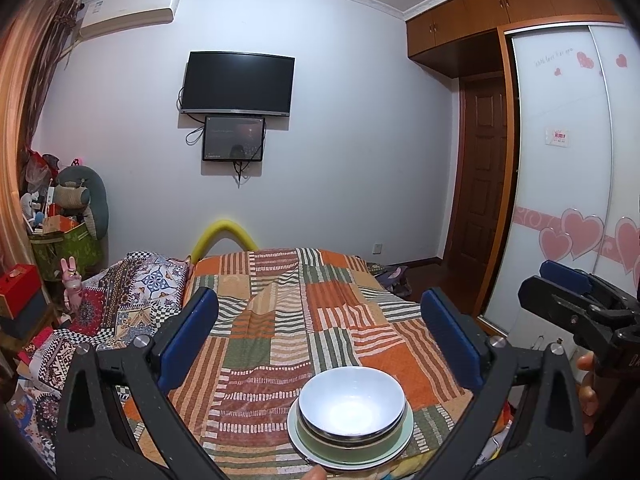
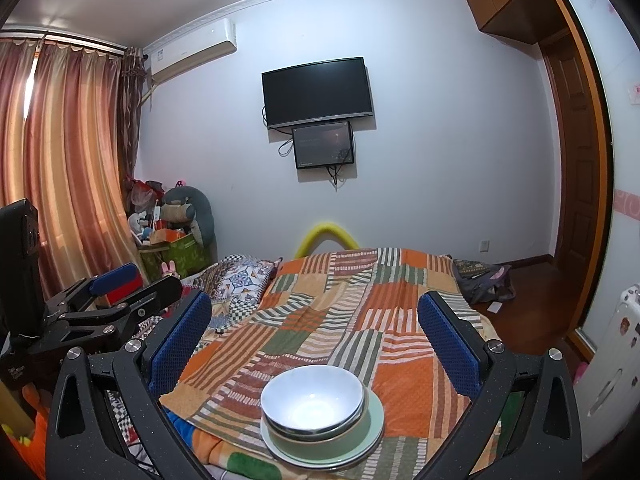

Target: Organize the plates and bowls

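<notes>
Bowl stack (image 1: pixel 351 416) is sitting on the plate (image 1: pixel 298 438) at the bedspread's (image 1: pixel 332 320) near edge, below both grippers. Left gripper (image 1: pixel 320 340) and right gripper (image 2: pixel 316 338) are hovering wide open, gripping nothing.

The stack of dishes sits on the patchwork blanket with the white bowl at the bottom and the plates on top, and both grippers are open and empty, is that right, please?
Not quite: the white bowl is on top, nested in a green bowl that rests on the plates. The right wrist view shows this. The rest holds: the stack sits on the patchwork blanket, and the left gripper and right gripper are open and empty.
</notes>
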A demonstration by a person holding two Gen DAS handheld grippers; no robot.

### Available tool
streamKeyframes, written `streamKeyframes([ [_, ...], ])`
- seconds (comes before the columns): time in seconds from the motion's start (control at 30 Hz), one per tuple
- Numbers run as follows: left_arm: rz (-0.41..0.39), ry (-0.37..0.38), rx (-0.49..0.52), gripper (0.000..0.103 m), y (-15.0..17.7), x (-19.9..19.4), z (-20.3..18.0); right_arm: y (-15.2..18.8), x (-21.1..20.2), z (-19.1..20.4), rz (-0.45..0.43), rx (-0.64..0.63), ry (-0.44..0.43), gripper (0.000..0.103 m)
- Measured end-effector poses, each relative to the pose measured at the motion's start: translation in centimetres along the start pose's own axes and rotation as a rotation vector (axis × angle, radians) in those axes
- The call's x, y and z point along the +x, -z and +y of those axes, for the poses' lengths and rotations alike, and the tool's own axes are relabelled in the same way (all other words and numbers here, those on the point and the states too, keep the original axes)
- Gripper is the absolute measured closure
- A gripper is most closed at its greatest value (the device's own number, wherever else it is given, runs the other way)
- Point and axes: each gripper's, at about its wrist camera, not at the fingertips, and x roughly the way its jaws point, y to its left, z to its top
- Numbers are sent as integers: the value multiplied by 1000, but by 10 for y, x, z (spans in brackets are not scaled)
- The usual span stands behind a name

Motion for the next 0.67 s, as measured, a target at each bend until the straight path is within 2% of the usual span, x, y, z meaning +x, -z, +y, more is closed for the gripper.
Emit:
streamKeyframes([
  [0.1, 18, 23, 4, 0, 0, 2, 0, 0, 1, -1, 1, 0, -1, 0],
  [0.67, 23, 27, -7, 0, -2, 4, 2, 0, 2, 0, 7, -3, -3, 0],
])
